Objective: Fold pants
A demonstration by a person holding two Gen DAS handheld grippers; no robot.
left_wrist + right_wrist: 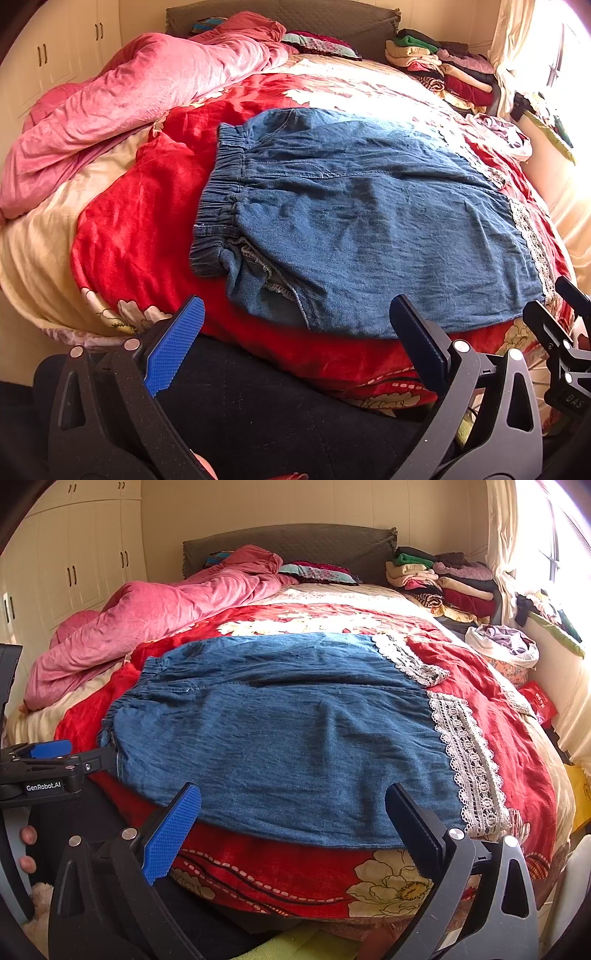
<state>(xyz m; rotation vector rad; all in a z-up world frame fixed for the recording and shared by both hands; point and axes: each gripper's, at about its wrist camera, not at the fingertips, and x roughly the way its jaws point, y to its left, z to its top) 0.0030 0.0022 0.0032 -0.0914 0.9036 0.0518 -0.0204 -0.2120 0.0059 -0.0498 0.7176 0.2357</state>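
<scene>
Currently the pants (354, 225) lie flat on the red bedspread (140, 229), waistband left, lace-trimmed hems right. All positions below are relative to the pants.

Far left: pink quilt (140, 96) bunched along the bed edge, well apart from the waistband (218, 206).

Left gripper (295, 343): low at the near edge, level, pointing across the denim. Jaws spread wide, nothing between them; the blue pad (175, 345) sits off the near-left corner, the black finger over the near hem edge. Contact with the cloth: cannot tell.

Right gripper (293, 827): same pose, near edge, jaws wide apart, released. In its view the left gripper (48, 768) shows sideways just beside the waistband, with fingertips (27, 836) of the person's hand on its frame.

Right: lace trim (469, 760) at the leg ends. Far right, behind: stacked folded clothes (443, 579) by the headboard.
</scene>
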